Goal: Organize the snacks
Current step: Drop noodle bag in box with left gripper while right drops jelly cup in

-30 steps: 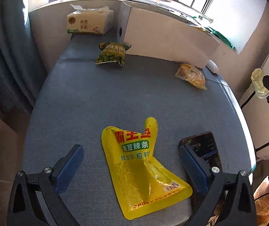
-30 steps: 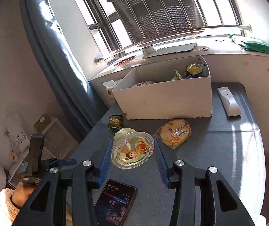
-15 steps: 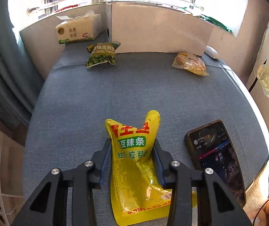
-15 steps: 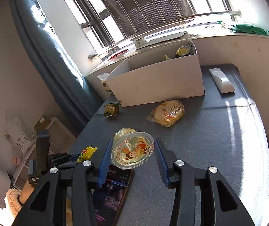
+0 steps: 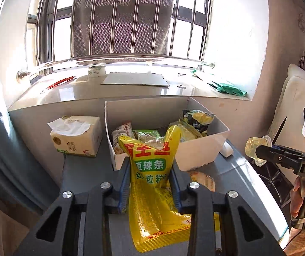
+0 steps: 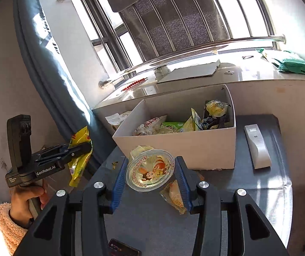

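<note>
Left fingers: our left gripper (image 5: 150, 181) has just been closing its 2 blue fingers (image 5: 124, 188) and now clamps the yellow snack pouch (image 5: 152, 183) at its waist; the pouch hangs clear of the bench, its top in front of the box.
Right fingers: our right gripper (image 6: 150, 183) has both fingers (image 6: 118, 183) pressed on the rim of a clear jelly cup (image 6: 149, 170), held above the bench.
Box: white cardboard box (image 6: 180, 147) at the back of the bench, already holding several snack packets.
Bench: grey bench (image 6: 248, 189); an orange snack bag (image 6: 173, 194) lies below the cup, a white remote (image 6: 257, 147) right of the box, a tissue pack (image 5: 75, 136) left of it.
Room: barred window (image 5: 122, 21) and sill behind; blue curtain (image 6: 45, 68) at left.
</note>
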The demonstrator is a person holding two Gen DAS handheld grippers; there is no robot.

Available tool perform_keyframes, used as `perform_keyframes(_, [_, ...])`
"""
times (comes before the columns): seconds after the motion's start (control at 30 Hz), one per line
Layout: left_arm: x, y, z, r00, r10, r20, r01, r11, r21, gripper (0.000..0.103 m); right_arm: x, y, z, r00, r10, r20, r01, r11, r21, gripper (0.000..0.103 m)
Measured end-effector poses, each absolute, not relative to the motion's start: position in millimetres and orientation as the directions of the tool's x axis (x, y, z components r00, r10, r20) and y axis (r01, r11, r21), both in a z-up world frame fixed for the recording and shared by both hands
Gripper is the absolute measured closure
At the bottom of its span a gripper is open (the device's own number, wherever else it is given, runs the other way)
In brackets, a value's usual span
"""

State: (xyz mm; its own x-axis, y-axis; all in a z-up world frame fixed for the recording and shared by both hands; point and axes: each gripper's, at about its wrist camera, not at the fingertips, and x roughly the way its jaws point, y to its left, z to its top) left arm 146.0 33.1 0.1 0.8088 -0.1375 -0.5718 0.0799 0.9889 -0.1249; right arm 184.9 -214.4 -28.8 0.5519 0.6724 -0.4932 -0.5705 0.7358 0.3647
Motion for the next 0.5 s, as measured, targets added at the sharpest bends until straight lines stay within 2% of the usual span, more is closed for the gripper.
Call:
perform_keyframes(0.17, [237.4, 30.8, 15.5, 0.788, -0.173, -0.59, 0.1, 0.983, -0.153, 0.066, 269.2, -190.2, -14.4, 0.569, 0.619, -0.542, -0.526, 0.78, 0.339, 0.054])
perform_keyframes(0.3, [295.4, 28.8, 1.4, 0.737, -0.197, -0.646, 0.1, 0.978, -0.184, 0.066, 319.7, -178.2, -16.3, 0.576, 0.558, -0.597, -0.486, 0.821, 0.298, 0.054])
perform_keyframes(0.4, [323.1, 25.5, -11.2, 0.705, -0.188, -0.684, 0.096, 0.981, -0.171, 0.065, 342.6, -174.5, -20.2, 0.561, 0.563, -0.607, -0.477, 0.819, 0.319, 0.054])
perform_keyframes(0.43, [331.6, 22.9, -17.5, 0.684, -0.188, -0.705, 0.095, 0.981, -0.169, 0.059, 349.2, -172.4, -21.5, 0.558, 0.565, -0.607, -0.475, 0.818, 0.325, 0.053])
perform_keyframes(0.47, [337.7, 22.2, -23.3, 0.668, -0.188, -0.72, 0.094, 0.981, -0.169, 0.044, 355.3, -169.1, -22.7, 0.555, 0.562, -0.613, -0.473, 0.82, 0.322, 0.052])
perform_keyframes(0.5, [341.8, 19.3, -28.6, 0.649, -0.17, -0.742, 0.09, 0.985, -0.148, 0.033, 360.1, -166.2, -24.0, 0.55, 0.557, -0.622, -0.471, 0.822, 0.321, 0.036])
